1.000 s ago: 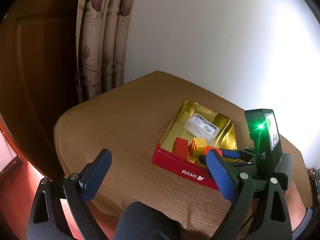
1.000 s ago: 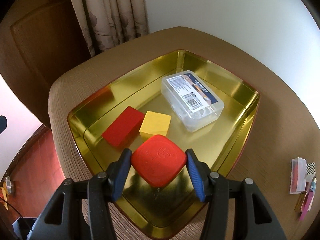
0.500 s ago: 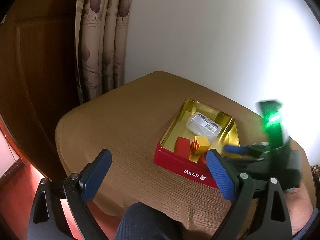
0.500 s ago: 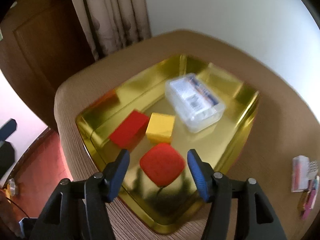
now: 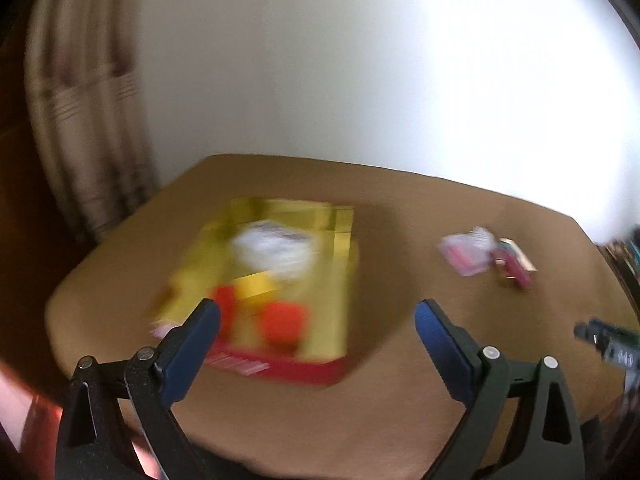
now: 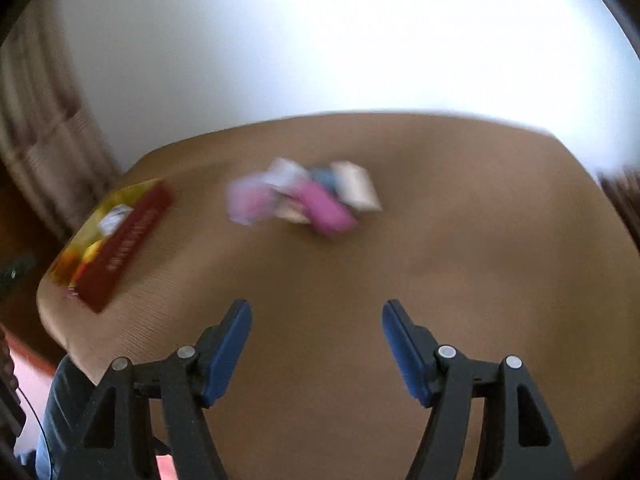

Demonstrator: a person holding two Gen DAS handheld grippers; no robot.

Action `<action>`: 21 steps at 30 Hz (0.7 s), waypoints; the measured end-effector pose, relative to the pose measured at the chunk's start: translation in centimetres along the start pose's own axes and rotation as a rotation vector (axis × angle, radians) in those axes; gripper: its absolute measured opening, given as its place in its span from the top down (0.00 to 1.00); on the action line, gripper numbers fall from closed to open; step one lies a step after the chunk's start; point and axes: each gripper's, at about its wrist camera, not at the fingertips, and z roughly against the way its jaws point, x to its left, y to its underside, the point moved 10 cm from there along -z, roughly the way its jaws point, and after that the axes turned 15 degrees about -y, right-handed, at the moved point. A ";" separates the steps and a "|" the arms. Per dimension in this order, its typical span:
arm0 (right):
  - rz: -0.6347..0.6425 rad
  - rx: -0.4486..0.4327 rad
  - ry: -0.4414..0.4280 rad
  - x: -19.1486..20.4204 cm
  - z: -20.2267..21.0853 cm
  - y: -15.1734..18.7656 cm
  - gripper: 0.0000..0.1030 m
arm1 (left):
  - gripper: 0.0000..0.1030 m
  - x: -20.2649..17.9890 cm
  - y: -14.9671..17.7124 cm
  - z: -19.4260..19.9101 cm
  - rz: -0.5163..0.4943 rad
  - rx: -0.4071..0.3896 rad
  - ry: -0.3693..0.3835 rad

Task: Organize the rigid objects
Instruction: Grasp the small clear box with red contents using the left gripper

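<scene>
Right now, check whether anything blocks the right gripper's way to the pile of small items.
Nothing visible does. The right gripper, jaws opening and empty, faces the pile across bare tablecloth. The tin sits off to the left, clear of that line.

Home: curtain [image 5: 80, 128], cloth-covered table [image 6: 440, 272]

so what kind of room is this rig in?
Probably a home room, not a lab: patterned curtain by a plain wall, cloth-covered table, and a gold-lined red tin holding small household items.
</scene>
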 end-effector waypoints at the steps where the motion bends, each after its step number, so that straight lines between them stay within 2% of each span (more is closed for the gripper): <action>1: -0.037 -0.013 0.012 -1.5 1.0 1.0 0.32 | 0.06 -2.5 -0.4 -0.9 -0.024 0.016 0.022; 4: -0.115 -0.033 -0.007 -3.2 2.4 2.6 0.32 | 0.06 -8.7 -1.5 -3.6 -0.091 0.022 0.033; 6: -0.143 -0.026 -0.026 -3.3 2.3 2.3 0.32 | 0.06 -12.4 -1.9 -5.4 -0.126 0.030 0.031; 10: -0.085 -0.067 -0.100 -0.9 3.4 0.1 0.32 | 0.06 -17.8 -3.3 -9.1 -0.116 0.092 0.006; 14: -0.033 -0.131 -0.149 1.4 5.2 -1.8 0.32 | 0.06 -20.8 -3.5 -11.8 -0.118 0.141 -0.018; 17: -0.030 -0.148 -0.183 2.0 6.0 -2.5 0.32 | 0.08 -21.7 -2.9 -14.4 -0.081 0.224 -0.063; 19: -0.038 -0.165 -0.199 2.2 6.6 -2.9 0.32 | 0.15 -22.4 -2.3 -15.7 -0.050 0.282 -0.048; 21: -0.047 -0.182 -0.219 2.2 7.3 -3.2 0.32 | 0.23 -22.8 -1.9 -16.3 -0.050 0.303 -0.052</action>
